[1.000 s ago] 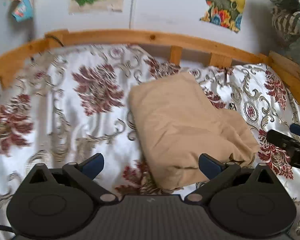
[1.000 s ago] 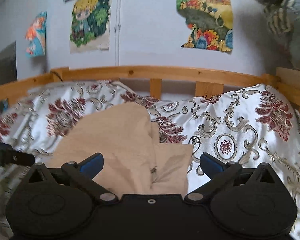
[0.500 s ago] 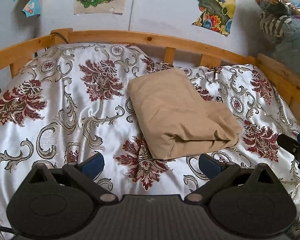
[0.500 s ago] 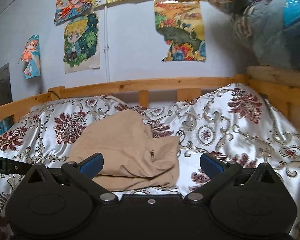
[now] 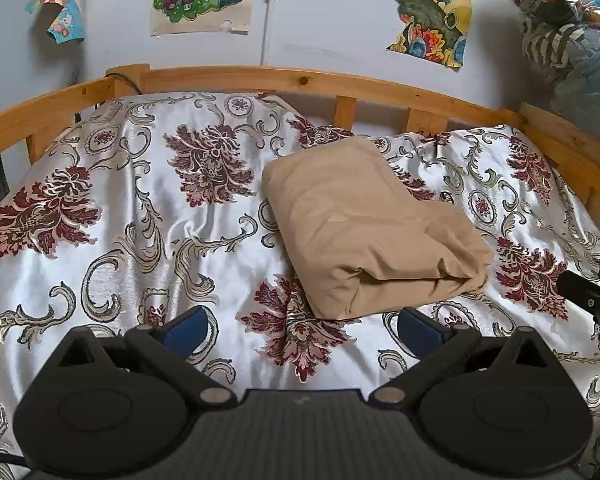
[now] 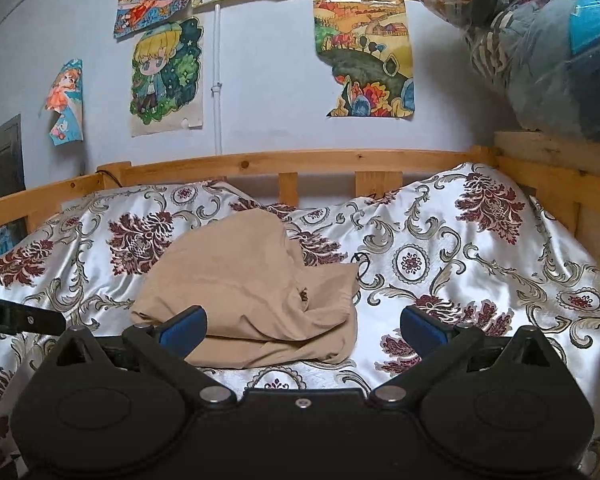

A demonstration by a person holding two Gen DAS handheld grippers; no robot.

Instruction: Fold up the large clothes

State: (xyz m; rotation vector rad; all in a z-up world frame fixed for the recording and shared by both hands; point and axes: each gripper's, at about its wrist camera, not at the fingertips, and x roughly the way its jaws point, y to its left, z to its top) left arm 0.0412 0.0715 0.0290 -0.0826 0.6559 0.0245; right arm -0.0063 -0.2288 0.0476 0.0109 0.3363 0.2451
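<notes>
One folded tan garment [image 5: 364, 232] lies on one bed, on a white bedspread [image 5: 148, 216] patterned with dark red flowers. From the left: a wide stretch of bare bedspread runs to the wooden rail [image 5: 40, 108] at the bed's left edge, then the garment sits right of centre, then a narrower strip of bedspread reaches the right rail. Two grippers are in view. The left gripper [image 5: 300, 326] hangs just short of the garment's near folded edge, its jaws spread wide and holding nothing. The right gripper [image 6: 302, 326] is at the garment's near right corner, jaws equally wide and empty; its left blue pad overlaps the cloth in view, though contact cannot be judged. The far rail borders the bed behind.
</notes>
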